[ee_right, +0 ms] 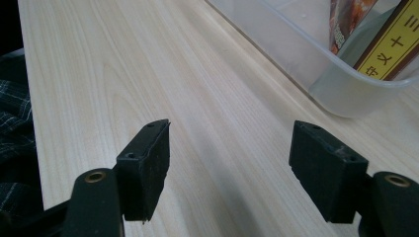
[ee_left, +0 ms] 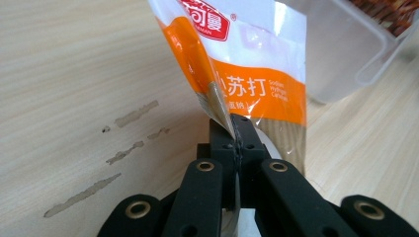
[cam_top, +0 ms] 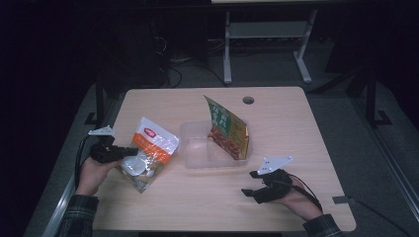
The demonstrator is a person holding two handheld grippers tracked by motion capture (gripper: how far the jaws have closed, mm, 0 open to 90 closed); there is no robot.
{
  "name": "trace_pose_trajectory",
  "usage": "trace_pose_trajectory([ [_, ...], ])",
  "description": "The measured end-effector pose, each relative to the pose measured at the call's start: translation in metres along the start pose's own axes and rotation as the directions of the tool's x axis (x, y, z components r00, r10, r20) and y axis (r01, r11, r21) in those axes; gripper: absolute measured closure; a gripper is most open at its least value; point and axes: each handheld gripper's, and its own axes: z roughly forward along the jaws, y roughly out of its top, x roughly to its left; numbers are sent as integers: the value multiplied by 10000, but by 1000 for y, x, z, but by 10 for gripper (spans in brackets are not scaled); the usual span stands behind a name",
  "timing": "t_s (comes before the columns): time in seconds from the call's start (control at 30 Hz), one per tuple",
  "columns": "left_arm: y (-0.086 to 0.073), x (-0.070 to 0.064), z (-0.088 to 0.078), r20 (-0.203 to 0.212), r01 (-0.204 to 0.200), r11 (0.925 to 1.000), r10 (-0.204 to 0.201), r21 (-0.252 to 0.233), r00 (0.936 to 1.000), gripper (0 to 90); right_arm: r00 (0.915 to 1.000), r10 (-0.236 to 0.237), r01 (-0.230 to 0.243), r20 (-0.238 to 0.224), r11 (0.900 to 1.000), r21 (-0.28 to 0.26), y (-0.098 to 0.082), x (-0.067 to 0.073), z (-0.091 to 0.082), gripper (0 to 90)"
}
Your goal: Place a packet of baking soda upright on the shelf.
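Here-and-now layout: left gripper [ee_left: 236, 129], jaws clamped flat on the lower edge of the orange-and-white pouch [cam_top: 149, 154], holds it near the table's [cam_top: 197, 207] left edge. Its long axis slants toward the clear tub [cam_top: 198, 153] at centre, just beside it. Right gripper [cam_top: 258, 185] rests spread and empty near the front edge.

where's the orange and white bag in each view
High view: bag left of centre, pinched by the left claw.
Left gripper view: bag top centre, its edge clamped between the jaws.
Right gripper view: not in it.
Shared landmark: the clear tub.
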Motion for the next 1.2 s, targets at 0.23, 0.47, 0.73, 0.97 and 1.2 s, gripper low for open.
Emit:
trace_pose_trajectory([
  [0.23,2,-7,-16,58,-98,9977,103,-675,9999,896,10000,-58,58,20,10000,-21,0,-1,1,315],
  [0.47,6,-11,-31,-145,-395,9931,381,-1106,9992,896,10000,24,-24,22,10000,-18,0,-1,1,315],
  [0.73,8,-15,-43,-176,-505,9876,484,-1487,9987,896,10000,-6,6,-19,10000,-52,1,-1,1,315],
  [0.97,17,-28,-56,201,-733,9740,794,-2143,9966,896,9999,-82,81,-87,9999,-84,1,0,1,314],
  [1.2,28,-47,-60,625,-1062,9645,1247,-2418,9902,896,9997,162,-167,-167,9995,-252,3,0,0,313],
])
